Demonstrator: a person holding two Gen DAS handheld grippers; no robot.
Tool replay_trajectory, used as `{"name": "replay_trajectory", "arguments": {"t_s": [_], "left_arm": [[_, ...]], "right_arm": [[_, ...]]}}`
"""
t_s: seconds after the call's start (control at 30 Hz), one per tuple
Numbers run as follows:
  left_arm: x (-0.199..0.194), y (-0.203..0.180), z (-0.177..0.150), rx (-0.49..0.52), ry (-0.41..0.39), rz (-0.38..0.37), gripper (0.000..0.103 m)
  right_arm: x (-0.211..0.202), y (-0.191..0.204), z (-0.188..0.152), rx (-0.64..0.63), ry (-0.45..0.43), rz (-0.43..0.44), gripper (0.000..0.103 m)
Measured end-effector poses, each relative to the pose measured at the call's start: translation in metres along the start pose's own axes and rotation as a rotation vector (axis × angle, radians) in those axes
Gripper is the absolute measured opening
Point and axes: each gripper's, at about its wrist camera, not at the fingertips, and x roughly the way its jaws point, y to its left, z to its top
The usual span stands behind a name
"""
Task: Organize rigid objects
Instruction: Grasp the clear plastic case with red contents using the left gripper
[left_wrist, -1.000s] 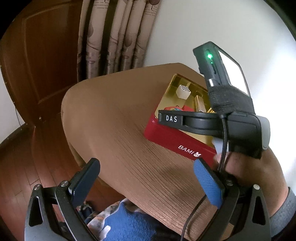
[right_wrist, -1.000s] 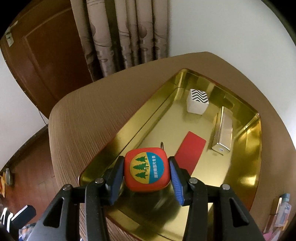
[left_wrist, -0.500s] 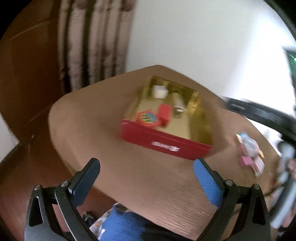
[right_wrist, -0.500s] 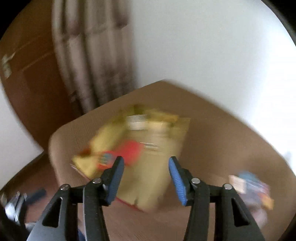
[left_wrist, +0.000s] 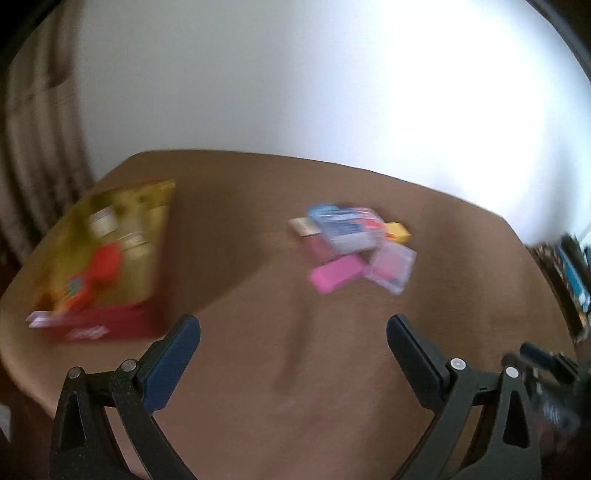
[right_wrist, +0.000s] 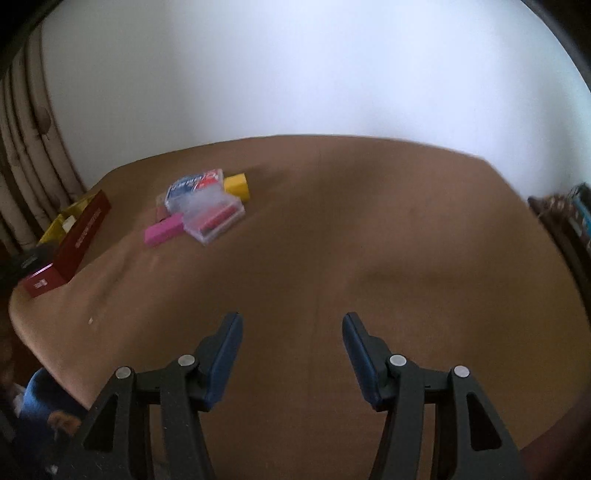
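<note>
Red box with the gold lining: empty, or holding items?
Holding items. The red box shows a red-orange object and pale items inside its gold interior, blurred.

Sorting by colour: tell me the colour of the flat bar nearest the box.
Pink, clearest in the right wrist view.

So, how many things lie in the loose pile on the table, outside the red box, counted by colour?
Clear case with blue label: 1
Clear case with pink inside: 1
Pink block: 1
Yellow block: 1
Dull pink piece, partly hidden: at least 1
Total: at least 5; the blur may hide more.
</note>
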Motion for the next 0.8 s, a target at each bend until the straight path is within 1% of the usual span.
{"name": "replay_trajectory", "arguments": {"t_s": [0.03,0.1,0.13,0.17,0.23,0.27,0.3,0.33,0.37,0.4,0.43,0.47,0.5,0.53,0.57,0.67,0.7,0.77,0.8], "left_arm": [[0.014,-0.016,0.004,0.032,0.015,-0.028,0.099],[0.040,-0.047,0.010,0.116,0.037,-0.053,0.087],[0.051,-0.061,0.014,0.166,0.048,-0.078,0.086],[0.057,-0.071,0.017,0.200,0.050,-0.098,0.081],[0.071,-0.090,0.025,0.295,0.027,-0.127,0.080],[0.080,-0.097,0.030,0.329,0.036,-0.135,0.080],[0.095,-0.100,0.037,0.351,0.071,-0.141,0.077],[0.103,-0.101,0.040,0.352,0.093,-0.148,0.075],[0.116,-0.104,0.044,0.357,0.132,-0.170,0.070],[0.123,-0.105,0.046,0.364,0.156,-0.173,0.062],[0.133,-0.105,0.047,0.365,0.184,-0.170,0.059],[0.137,-0.106,0.047,0.366,0.195,-0.164,0.057],[0.139,-0.108,0.047,0.386,0.177,-0.124,0.053],[0.141,-0.110,0.047,0.391,0.180,-0.114,0.051],[0.141,-0.113,0.047,0.405,0.186,-0.113,0.044],[0.134,-0.123,0.045,0.451,0.191,-0.128,0.043],[0.133,-0.128,0.043,0.478,0.195,-0.114,0.043],[0.133,-0.131,0.044,0.489,0.200,-0.106,0.043],[0.133,-0.133,0.044,0.494,0.205,-0.113,0.043]], "right_arm": [[-0.003,-0.003,-0.001,0.015,0.004,0.016,0.058],[-0.002,-0.006,0.005,0.045,0.013,0.045,0.058],[-0.005,-0.008,0.010,0.058,0.008,0.068,0.058],[-0.010,-0.008,0.013,0.062,-0.010,0.083,0.058],[-0.022,-0.006,0.015,0.050,-0.045,0.082,0.058],[-0.025,-0.006,0.016,0.045,-0.051,0.075,0.058],[-0.027,-0.007,0.018,0.046,-0.055,0.075,0.058],[-0.029,-0.009,0.018,0.053,-0.055,0.085,0.058],[-0.029,-0.011,0.019,0.062,-0.053,0.091,0.058],[-0.030,-0.013,0.020,0.072,-0.053,0.092,0.058],[-0.031,-0.015,0.021,0.083,-0.054,0.093,0.058],[-0.032,-0.018,0.023,0.092,-0.055,0.096,0.058],[-0.033,-0.020,0.024,0.100,-0.056,0.101,0.058],[-0.033,-0.021,0.024,0.106,-0.059,0.104,0.058],[-0.032,-0.021,0.025,0.109,-0.062,0.103,0.058],[-0.028,-0.020,0.028,0.114,-0.064,0.107,0.058],[-0.028,-0.018,0.028,0.114,-0.062,0.110,0.058],[-0.027,-0.013,0.029,0.106,-0.060,0.114,0.058],[-0.029,-0.012,0.029,0.101,-0.064,0.113,0.058]]}}
